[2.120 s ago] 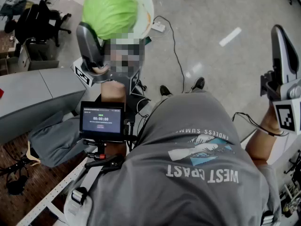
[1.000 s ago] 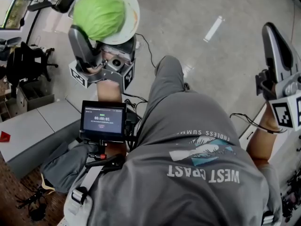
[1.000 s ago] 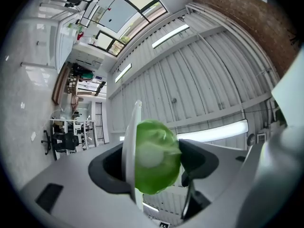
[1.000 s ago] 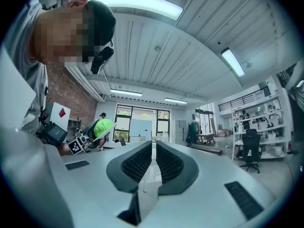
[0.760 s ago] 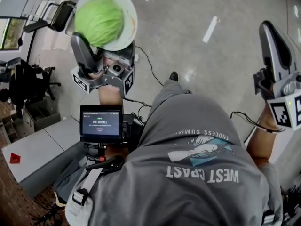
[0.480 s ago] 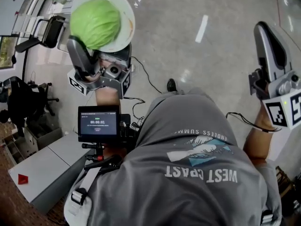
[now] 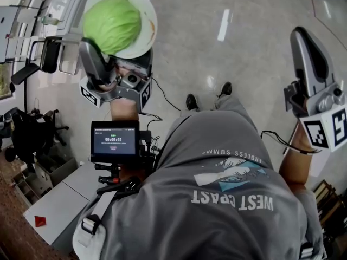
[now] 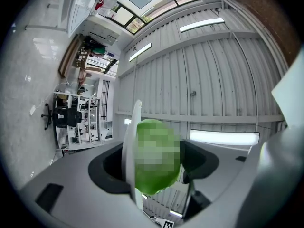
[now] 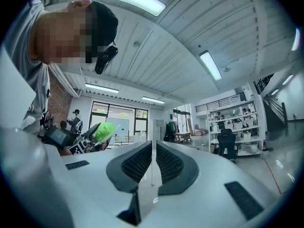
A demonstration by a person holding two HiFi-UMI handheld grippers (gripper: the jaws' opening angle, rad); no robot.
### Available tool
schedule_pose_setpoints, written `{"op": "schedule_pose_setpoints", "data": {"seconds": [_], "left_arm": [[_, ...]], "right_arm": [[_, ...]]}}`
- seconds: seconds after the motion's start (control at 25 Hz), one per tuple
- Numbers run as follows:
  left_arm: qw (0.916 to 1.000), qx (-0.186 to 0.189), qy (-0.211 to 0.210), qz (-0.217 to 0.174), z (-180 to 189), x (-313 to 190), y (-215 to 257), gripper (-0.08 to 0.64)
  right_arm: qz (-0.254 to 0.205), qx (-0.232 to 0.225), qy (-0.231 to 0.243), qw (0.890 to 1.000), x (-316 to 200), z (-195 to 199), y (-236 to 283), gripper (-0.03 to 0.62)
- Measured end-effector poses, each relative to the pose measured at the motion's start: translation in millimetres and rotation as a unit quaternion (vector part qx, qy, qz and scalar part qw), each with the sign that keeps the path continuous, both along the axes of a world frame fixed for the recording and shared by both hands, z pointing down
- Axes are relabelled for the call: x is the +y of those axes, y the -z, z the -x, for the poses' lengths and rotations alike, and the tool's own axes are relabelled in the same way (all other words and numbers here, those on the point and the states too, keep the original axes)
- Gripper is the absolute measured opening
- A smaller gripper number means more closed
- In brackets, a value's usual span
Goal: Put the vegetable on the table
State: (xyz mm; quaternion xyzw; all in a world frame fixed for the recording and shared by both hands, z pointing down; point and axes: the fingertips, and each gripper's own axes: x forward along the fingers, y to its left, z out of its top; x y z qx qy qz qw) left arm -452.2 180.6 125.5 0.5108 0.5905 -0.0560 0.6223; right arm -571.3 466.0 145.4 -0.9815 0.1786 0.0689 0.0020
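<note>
While the left gripper [image 7: 114, 56] clamps its jaws across a white plate [image 7: 145, 20] and the green cabbage [image 7: 111, 23], both sit between them, aloft | right gripper [image 9: 153, 158]: jaws clenched, nothing between | progress: cabbage in hand; reaching the worktop and setting it down remain.

Head view, centre as dial.
- Small black monitor with a lit dark screen [image 7: 114, 141] on my chest rig, 9 o'clock.
- My grey printed T-shirt [image 7: 227, 215] fills 6 o'clock.
- Polished grey concrete floor [image 7: 260, 58] at 1 o'clock, with a white painted stripe [image 7: 223, 25] at 12.
- Thin black cable [image 7: 165, 97] ends beside my black shoes [image 7: 191, 101].
- Black office chair [image 7: 30, 134] at far 9.

Right gripper view: white shelving [image 9: 242, 127] at 3.
</note>
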Motion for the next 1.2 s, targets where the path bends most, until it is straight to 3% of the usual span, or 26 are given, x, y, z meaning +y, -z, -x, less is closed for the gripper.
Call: {"op": "schedule_pose_setpoints", "data": {"seconds": [0.16,0.36,0.52,0.88,1.2], "left_arm": [[0.9998,-0.01,0.001,0.017,-3,-12,-4,0.318],[0.9995,0.02,0.007,0.024,-6,-27,11,0.318],[0.9996,-0.003,0.004,0.028,-8,-19,3,0.318],[0.9998,-0.006,-0.01,0.017,-1,-13,-3,0.318],[0.9988,0.02,-0.042,0.013,9,-4,-6,0.318]], "right_arm": [[0.006,-0.004,0.016,1.0,-17,1,-2,0.012],[0.03,0.015,0.038,0.999,-43,-9,10,0.012],[0.033,-0.003,0.044,0.998,-42,-10,11,0.012],[0.026,-0.009,0.024,0.999,-35,4,4,0.012],[0.025,0.027,-0.004,0.999,-38,18,2,0.012]]}}
